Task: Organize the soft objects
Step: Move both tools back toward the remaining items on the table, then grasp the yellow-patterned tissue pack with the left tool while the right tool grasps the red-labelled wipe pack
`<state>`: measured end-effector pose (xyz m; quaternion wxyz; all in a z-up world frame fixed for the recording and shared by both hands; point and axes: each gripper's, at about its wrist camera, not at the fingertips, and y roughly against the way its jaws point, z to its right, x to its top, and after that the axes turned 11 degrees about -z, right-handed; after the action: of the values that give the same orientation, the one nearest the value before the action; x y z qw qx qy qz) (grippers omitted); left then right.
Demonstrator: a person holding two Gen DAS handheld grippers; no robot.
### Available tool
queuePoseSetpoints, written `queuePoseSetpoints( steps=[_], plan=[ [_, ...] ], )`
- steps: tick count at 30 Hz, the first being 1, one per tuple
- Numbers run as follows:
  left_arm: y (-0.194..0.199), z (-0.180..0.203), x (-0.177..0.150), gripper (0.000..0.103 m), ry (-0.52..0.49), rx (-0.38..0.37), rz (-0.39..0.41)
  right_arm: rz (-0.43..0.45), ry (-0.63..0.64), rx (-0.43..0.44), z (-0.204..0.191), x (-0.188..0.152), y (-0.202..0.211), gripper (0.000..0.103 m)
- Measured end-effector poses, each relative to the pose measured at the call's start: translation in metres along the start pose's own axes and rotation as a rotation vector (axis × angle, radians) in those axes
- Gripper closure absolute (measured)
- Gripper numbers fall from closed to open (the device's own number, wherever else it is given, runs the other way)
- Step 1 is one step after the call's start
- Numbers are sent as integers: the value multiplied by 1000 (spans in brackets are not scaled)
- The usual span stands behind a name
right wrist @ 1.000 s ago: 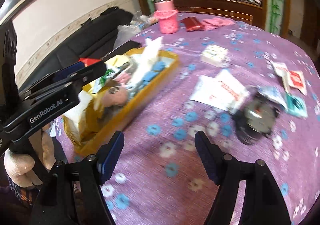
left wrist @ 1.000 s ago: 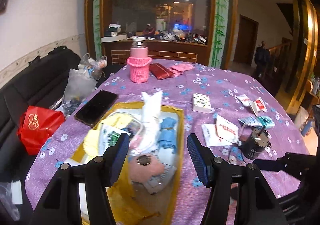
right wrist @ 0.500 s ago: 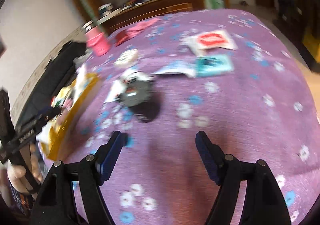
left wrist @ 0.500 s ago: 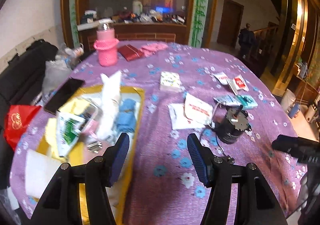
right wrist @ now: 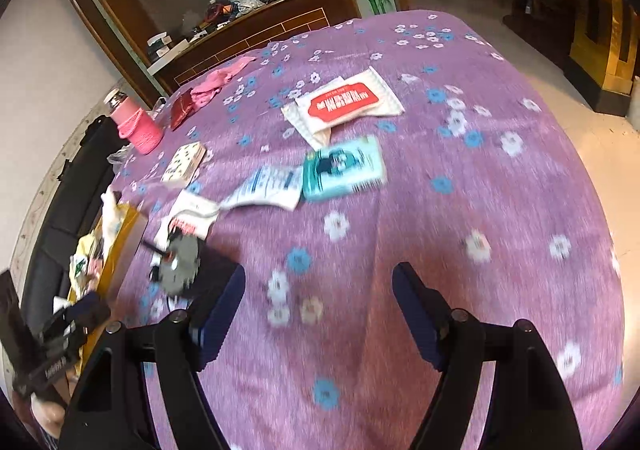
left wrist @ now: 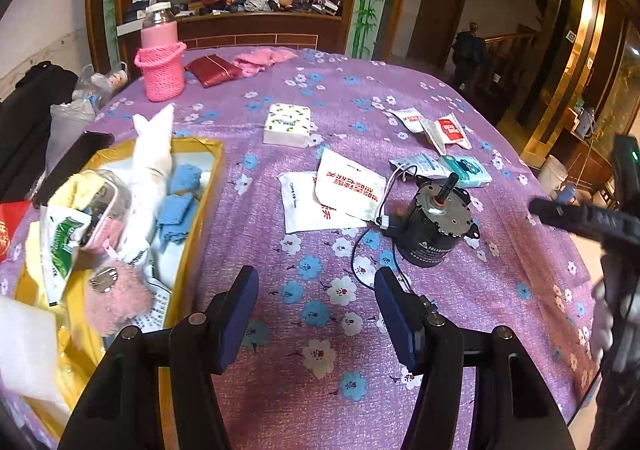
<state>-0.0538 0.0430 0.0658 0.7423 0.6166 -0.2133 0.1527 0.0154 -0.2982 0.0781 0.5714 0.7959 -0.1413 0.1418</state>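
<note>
Both claws are over the purple flowered tablecloth and neither carries anything. The left gripper is spread wide above bare cloth, just to the right of the yellow tray, and nothing sits between its pads. That tray looks like the collecting spot: a white cloth bundle, blue cloths and a pink fluffy puff are already lying in it, packed close together.

The right gripper is spread too, also empty, tilted down over open cloth near the table's right side. Ahead of it lie the soft packets not yet gathered: a teal packet, a pale blue-and-white one touching its left edge, and a red-labelled wipes pack farther back. My read is that the open jaws are being lined up for one of these, most likely the teal one, since it lies nearest.

One hazard: a black motor with trailing wires sits between the tray and the packets. It is hard, not soft, so it probably stays put, but the wires could snag a pass back to the tray.
</note>
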Motion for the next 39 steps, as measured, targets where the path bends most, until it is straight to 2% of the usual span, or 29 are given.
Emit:
queuePoseSetpoints(
  steps=[7,10,14,19,22,24,27,29,35,37,39],
  plan=[
    [-12,-8,5,40,25,-34,-32,-42,-10,27,-10,38,-26,28],
    [-15,-13,8,40,38,-55,-35,-101,2,48,-19,51,-42,28],
    [-21,-16,9,40,43,-81,-51,-179,-37,188,-25,57,-65,28],
    [-24,-22,13,40,54,-111,-63,-224,-75,228,-31,66,-87,28],
    [-26,-24,16,40,54,-118,-68,-192,-71,248,-34,77,-78,28],
    [-25,-26,22,40,53,-137,-81,-146,-66,228,-32,87,-64,28],
    [-20,-30,41,40,56,-175,-86,-93,-109,181,-17,101,-51,24],
    [-20,-35,61,37,71,-182,-92,-69,-184,157,2,112,-49,20],
    [-51,-29,131,36,28,-86,-113,-61,-346,159,43,142,-61,20],
    [-73,-28,151,36,39,-59,-154,-75,-378,168,49,151,-69,20],
    [-89,-28,163,36,41,-65,-186,-87,-395,174,53,156,-76,20]
  ],
)
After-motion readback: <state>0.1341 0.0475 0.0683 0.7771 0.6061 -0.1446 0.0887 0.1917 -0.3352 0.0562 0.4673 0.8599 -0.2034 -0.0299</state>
